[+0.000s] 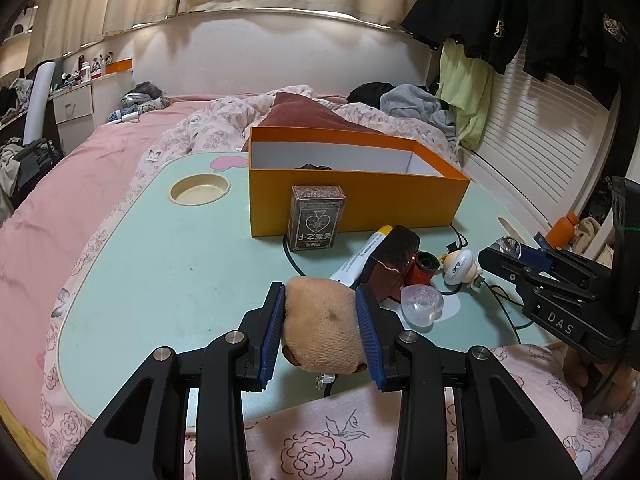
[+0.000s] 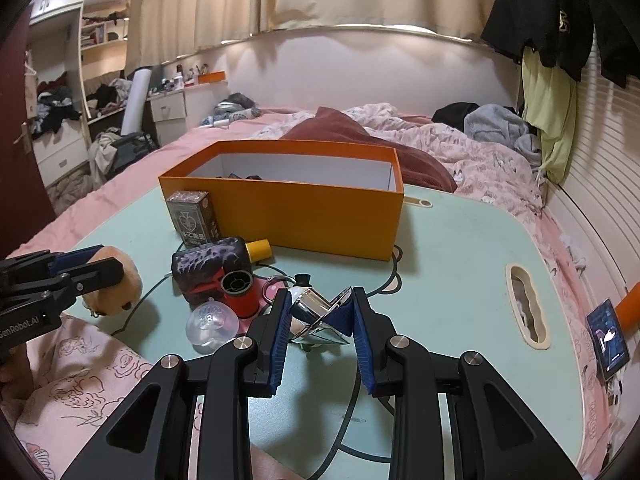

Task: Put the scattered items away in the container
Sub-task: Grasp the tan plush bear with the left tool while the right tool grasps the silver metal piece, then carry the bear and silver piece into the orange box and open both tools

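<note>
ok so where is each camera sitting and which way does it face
Left wrist: on the left gripper, looking along its fingers over the plush toy it grips, toward the orange box; the right gripper shows at right.
Right wrist: on the right gripper, which clamps a shiny metal object.
Shared: box, card deck.

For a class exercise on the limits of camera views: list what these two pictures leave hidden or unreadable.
1. Contents of the orange box: both views, the front wall hides all but some dark tops.
2. Yellow-capped tube: right wrist view, the dark block covers all but its cap.
3. Plush toy: left wrist view, the left tongs cover its sides.
4. Phone screen: right wrist view, too small to read.
</note>
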{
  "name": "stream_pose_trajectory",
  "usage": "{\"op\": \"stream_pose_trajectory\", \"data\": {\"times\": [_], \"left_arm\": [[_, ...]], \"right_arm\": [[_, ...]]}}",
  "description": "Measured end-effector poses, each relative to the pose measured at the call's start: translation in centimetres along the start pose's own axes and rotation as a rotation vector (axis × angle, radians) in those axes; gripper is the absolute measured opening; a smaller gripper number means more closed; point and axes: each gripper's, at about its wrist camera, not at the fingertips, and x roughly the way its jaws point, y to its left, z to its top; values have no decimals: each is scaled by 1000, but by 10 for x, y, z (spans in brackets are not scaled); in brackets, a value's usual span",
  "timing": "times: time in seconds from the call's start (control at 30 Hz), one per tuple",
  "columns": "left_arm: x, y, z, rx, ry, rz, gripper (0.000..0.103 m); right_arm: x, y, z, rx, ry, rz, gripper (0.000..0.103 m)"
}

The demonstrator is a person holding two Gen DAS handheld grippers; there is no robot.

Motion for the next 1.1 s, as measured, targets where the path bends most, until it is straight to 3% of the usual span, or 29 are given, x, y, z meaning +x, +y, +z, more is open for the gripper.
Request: {"op": "stream_pose_trajectory", "data": {"times": [0.23, 0.43, 0.67, 0.83, 1.1], "left_arm": [[3, 1, 5, 5, 21, -16, 37], [13, 2, 28, 35, 37, 7, 37], [35, 9, 100, 22, 12, -16, 37], [71, 9, 135, 47, 16, 24, 37], [108, 18, 138, -4, 88, 11, 37]], "right_arm": [[3, -2, 2, 8, 10, 16, 28], [12, -12, 20, 57, 36, 53, 28], [20, -23, 73, 86, -12, 32, 28], [48, -32, 105, 103, 11, -3, 28], [93, -47, 114, 131, 88, -16, 28]]}}
